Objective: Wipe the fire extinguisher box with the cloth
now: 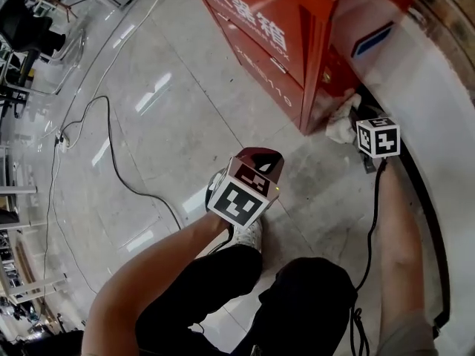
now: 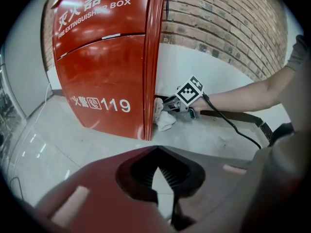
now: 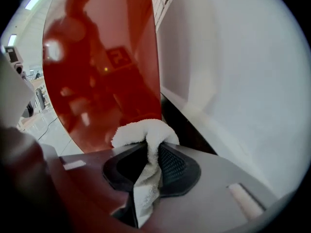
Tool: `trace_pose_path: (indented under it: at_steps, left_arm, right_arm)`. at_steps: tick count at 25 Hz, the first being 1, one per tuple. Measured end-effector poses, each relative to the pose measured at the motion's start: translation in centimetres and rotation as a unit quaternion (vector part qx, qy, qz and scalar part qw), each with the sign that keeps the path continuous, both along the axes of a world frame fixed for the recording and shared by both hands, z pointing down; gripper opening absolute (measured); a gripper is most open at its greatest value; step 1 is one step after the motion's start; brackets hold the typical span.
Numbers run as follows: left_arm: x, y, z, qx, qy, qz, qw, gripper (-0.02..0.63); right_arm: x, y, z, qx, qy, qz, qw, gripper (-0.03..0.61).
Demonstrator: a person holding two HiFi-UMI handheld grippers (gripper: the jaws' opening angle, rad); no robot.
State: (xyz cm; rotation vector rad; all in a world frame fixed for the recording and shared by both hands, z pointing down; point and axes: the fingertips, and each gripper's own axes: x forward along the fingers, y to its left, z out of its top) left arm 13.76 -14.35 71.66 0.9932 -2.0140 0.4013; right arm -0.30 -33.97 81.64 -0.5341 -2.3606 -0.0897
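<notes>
- The red fire extinguisher box [image 1: 267,35] stands on the floor [image 1: 163,139] beside you.
- Your right tool [image 3: 150,154] is clamped narrowly on the cloth [image 3: 146,132].
- Your left tool [image 2: 160,178] is closed and empty, well apart from the box.
- The cloth bunches against the box's lower side panel.

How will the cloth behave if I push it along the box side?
Cloth droops limply from the right gripper, so it will likely bunch, not push stiffly. Its fluffy pile probably grips the glossy box rather than sliding.
</notes>
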Motion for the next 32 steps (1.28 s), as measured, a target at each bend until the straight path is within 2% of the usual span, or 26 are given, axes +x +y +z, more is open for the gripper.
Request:
trace_pose_path:
  at_steps: [8,12,21,25,29,32]
  left_arm:
    - [-3.3,0.5,-4.5,-0.012,-0.049,0.041,0.9979,0.000]
    - [-5.1,1.2,-8.7,0.010,-0.075,0.027,0.9967,0.000]
    - [-7.1,1.7,-18.5,0.062,-0.091,0.020,0.9937,0.000]
    - [-6.7,1.7,-24.3,0.073,-0.097,0.026,0.9922,0.000]
    - [-4.9,1.4,-30.2,0.087,-0.107,0.046,0.9894,0.000]
    - [-4.0,1.4,-34.7,0.100,-0.116,0.055,0.9867,0.000]
  right_arm:
    - [0.1,-0.3,-6.4,-0.007,-0.037,0.006,0.999,0.091]
    - [1.7,1.2,-11.4,-0.017,-0.058,0.001,0.998,0.092]
    - [5.7,1.5,-26.6,-0.032,-0.098,0.015,0.995,0.092]
    - [7.9,1.7,-34.3,-0.049,-0.106,0.031,0.993,0.094]
    - [10.9,1.6,-41.5,-0.068,-0.115,0.067,0.989,0.094]
    - [12.4,2.2,-46.3,-0.068,-0.118,0.078,0.988,0.094]
